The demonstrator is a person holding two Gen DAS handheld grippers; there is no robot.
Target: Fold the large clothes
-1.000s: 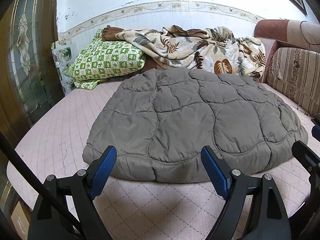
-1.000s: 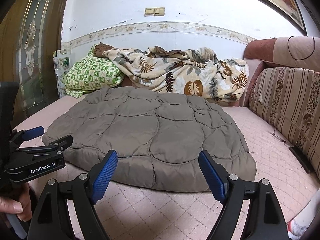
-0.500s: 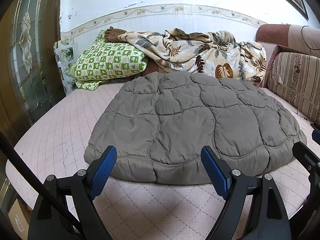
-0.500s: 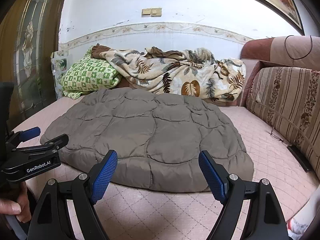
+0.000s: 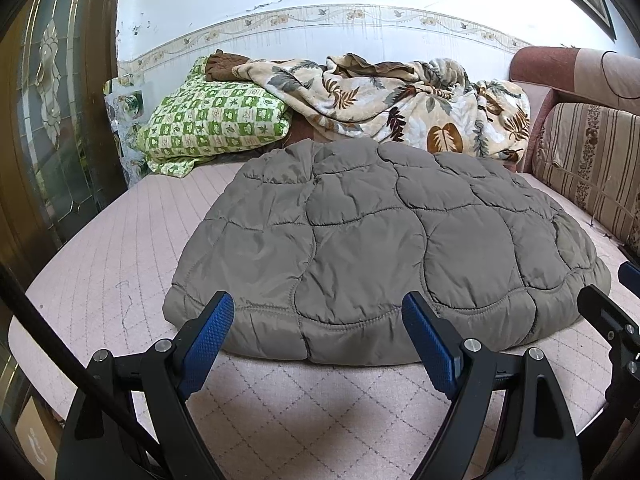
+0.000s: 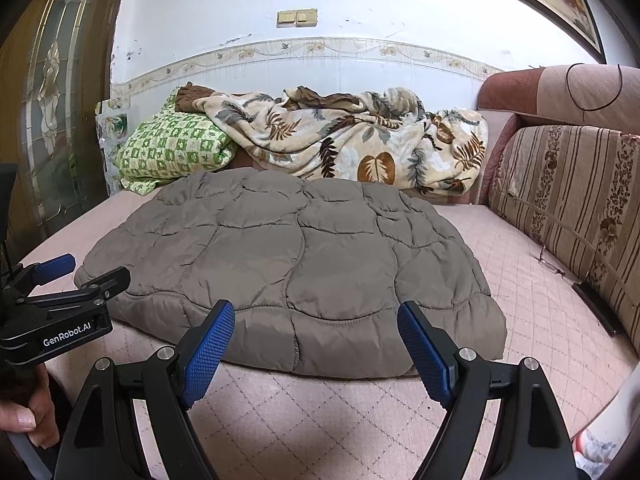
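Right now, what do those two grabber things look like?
Each gripper is black, with two angled arms, silver bolts and bumpy blue pads on its fingers. The left gripper has white "GenRobot.AI" lettering on its side, seen from the right wrist camera, and a black cable running past it. The right gripper matches.

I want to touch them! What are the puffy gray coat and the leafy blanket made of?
The gray coat looks like thin, smooth woven fabric, maybe nylon, stuffed with padding: it has stitched puffy panels and a faint sheen. The leafy blanket looks like soft fleece or plush: it has a fuzzy matte surface and falls in thick, rounded folds. The exact fibres cannot be told by looking.
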